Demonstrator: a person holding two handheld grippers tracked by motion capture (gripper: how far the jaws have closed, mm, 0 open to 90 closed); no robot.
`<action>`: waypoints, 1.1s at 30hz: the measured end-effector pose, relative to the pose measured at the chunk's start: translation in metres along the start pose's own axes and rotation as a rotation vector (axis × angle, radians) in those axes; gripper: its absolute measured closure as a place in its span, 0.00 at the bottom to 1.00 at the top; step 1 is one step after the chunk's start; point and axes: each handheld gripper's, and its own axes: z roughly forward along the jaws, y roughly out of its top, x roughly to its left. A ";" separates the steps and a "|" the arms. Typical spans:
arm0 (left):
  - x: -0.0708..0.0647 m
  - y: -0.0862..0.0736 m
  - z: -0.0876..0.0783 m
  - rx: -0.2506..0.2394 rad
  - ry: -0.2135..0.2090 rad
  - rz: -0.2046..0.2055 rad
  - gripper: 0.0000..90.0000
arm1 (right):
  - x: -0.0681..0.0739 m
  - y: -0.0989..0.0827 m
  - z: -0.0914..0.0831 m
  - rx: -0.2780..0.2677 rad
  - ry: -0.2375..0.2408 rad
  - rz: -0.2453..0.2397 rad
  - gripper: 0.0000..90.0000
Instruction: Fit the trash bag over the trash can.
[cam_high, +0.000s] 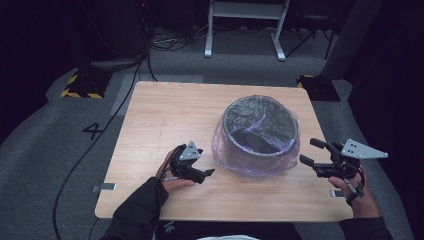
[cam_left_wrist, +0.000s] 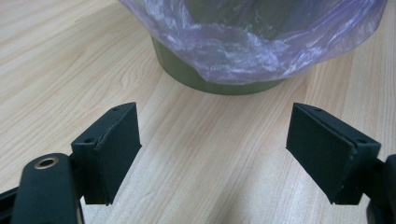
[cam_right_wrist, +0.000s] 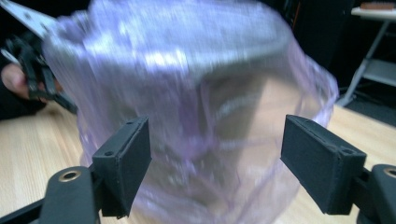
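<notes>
— Forearms enter low in the high view: left gripper (cam_high: 196, 169) and right gripper (cam_high: 316, 156) flank the bin (cam_high: 259, 135) mid-table (cam_high: 165, 115), its purple liner bag (cam_high: 227, 155) draped over the rim. Both stand wide, holding nothing.

— Left gripper view?

— Pads spread above bare wood, the bin's green base (cam_left_wrist: 187, 74) just ahead, liner hem hanging over it.

— Right gripper view?

— Blurred; open jaws frame the film (cam_right_wrist: 187, 116). Best to pinch only the loose hem and tug evenly from both sides, so the light bin likely won't tip.
</notes>
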 end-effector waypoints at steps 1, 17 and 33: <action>0.000 -0.001 0.001 0.007 -0.006 0.001 0.21 | 0.001 0.005 0.000 -0.007 0.004 -0.002 0.28; -0.005 -0.004 0.015 0.038 -0.045 0.000 0.21 | 0.032 0.076 0.036 0.023 0.111 -0.148 0.31; -0.011 -0.004 0.022 0.056 -0.068 0.011 0.21 | 0.020 0.087 0.089 0.212 0.038 -0.161 0.35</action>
